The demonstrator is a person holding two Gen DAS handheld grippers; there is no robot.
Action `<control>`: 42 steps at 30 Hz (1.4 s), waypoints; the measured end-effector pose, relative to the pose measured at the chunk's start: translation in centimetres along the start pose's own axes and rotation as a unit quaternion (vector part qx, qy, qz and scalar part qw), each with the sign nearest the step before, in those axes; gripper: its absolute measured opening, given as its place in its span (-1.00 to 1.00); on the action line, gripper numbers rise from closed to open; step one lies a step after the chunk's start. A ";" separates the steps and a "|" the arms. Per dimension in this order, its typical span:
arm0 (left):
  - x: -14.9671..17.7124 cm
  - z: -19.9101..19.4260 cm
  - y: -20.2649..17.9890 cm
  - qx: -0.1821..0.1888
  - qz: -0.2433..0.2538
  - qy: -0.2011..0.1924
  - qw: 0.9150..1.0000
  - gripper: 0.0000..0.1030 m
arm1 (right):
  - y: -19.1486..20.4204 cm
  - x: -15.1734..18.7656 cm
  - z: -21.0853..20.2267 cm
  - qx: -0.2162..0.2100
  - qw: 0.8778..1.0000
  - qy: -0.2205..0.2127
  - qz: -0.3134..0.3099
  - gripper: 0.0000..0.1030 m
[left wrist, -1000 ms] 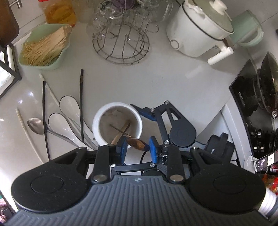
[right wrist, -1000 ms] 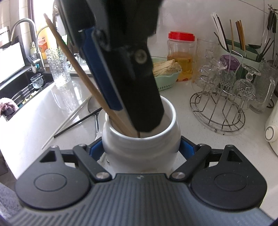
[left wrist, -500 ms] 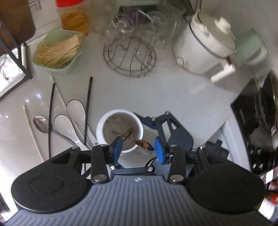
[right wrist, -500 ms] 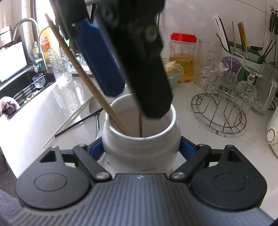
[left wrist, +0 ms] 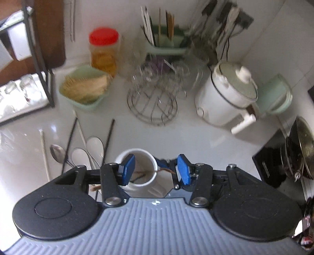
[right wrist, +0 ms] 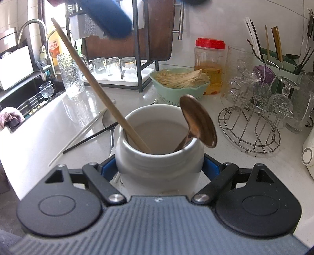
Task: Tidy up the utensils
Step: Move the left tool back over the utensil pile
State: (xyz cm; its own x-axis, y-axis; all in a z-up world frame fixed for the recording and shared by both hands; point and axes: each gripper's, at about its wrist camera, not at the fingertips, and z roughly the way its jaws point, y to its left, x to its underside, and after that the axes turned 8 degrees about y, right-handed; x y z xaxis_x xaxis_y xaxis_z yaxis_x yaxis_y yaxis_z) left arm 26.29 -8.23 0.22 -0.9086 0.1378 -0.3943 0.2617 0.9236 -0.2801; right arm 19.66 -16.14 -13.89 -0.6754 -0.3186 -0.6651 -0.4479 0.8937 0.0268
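Observation:
A white ceramic jar (right wrist: 159, 166) stands on the counter, and my right gripper (right wrist: 160, 170) is shut on its sides. In it lean a wooden chopstick (right wrist: 94, 84) and a copper spoon (right wrist: 198, 123), bowl up. My left gripper (left wrist: 156, 170) is open and empty above the jar (left wrist: 155, 182), its blue pad (right wrist: 106, 15) showing at the top of the right wrist view. Left of the jar lie white spoons (left wrist: 95, 146), a metal spoon (left wrist: 57, 153), black chopsticks (left wrist: 109, 137) and white chopsticks (left wrist: 44, 151).
A green basket of noodles (left wrist: 86, 90), a red-lidded jar (left wrist: 103, 51), a wire glass rack (left wrist: 153, 102), a white rice cooker (left wrist: 225, 98) and a green utensil caddy (left wrist: 164, 45) stand behind. A stove (left wrist: 274, 164) is at the right, a sink (right wrist: 29, 96) at the left.
My left gripper let go of the copper spoon into the jar, opened wider and rose up and away. My right gripper kept hold of the jar.

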 end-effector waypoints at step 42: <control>6.9 4.7 22.5 -0.064 -0.178 -0.063 0.980 0.03 | 0.9 -0.6 0.2 0.027 0.999 0.018 0.026 0.76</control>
State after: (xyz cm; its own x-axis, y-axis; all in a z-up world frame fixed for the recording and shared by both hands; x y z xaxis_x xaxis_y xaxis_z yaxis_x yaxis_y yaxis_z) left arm 27.48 11.85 -12.90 -0.8854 -0.2385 -0.3990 -0.1140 0.9435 -0.3110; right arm 19.82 -15.06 -13.59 -0.7181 -0.2818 -0.6363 -0.3799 0.9248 0.0193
